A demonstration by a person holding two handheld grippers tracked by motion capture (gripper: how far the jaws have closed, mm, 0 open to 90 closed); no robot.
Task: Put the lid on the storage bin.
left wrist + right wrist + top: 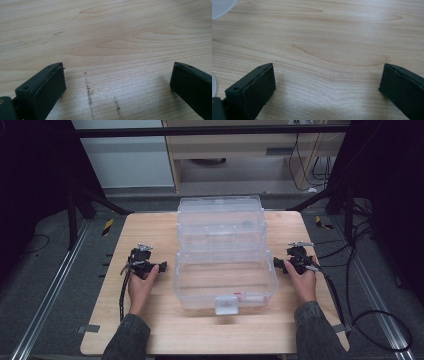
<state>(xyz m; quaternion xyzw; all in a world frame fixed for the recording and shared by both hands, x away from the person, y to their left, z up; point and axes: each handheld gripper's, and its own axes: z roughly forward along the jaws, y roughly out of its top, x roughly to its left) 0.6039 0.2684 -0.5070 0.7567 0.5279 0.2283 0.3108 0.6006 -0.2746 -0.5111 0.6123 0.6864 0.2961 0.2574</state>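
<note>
A clear plastic tiered box (pixel 223 254) stands in the middle of the wooden table (pixel 150 227), its trays stepped open toward the back and a white latch (pixel 226 305) at its front. My left gripper (pixel 159 268) rests on the table just left of the box. It is open, its jaws wide apart over bare wood (pixel 117 77). My right gripper (pixel 278 263) lies just right of the box, also open over bare wood (pixel 327 75). A clear corner of the box (pixel 222 7) shows at the top left of the right gripper view.
Something small and red-and-white (pixel 248 295) lies in the box's front tray. Black cables (pixel 370 320) trail off the table's right side onto the grey floor. A cabinet (pixel 250 150) stands beyond the table's far edge. Dark scuff marks (pixel 88 92) streak the wood.
</note>
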